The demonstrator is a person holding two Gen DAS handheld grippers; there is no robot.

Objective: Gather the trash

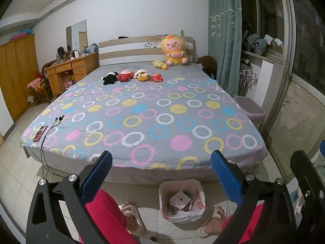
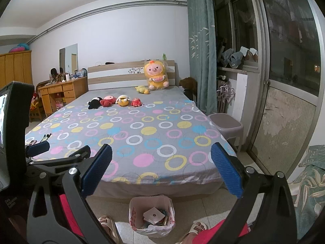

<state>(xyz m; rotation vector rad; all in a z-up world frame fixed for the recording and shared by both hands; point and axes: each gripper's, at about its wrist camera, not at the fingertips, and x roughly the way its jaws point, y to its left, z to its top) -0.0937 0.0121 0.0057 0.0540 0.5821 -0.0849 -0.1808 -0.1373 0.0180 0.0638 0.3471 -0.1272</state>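
Both pairs of jaws stand wide apart and hold nothing: the left gripper [image 1: 161, 174] and the right gripper [image 2: 161, 168] hang side by side over the floor, aimed at the foot of the bed.

The bed [image 1: 142, 109], under a grey sheet printed with coloured rings, fills the view from 9 to 3 o'clock. At 12 o'clock a big yellow plush doll [image 1: 174, 50] in a clear wrapper leans on the headboard, with a row of small plush toys [image 1: 132, 76] below it. At 6 o'clock, between the person's sandalled feet, stands the trash bin [image 1: 181, 200], lined with a white printed plastic bag and already holding paper and wrappers. At 9 o'clock, on the bed's corner, lie a flat patterned object [image 1: 40, 133], too small to identify, and a black cable [image 1: 51, 126] trailing to the floor.

No loose trash is plainly visible, so the main risk is a wrong pick: the toys or the corner object could be taken for rubbish. A reach toward that corner could snag the cable. The bin sits close to the feet, and a step forward could tip it over.
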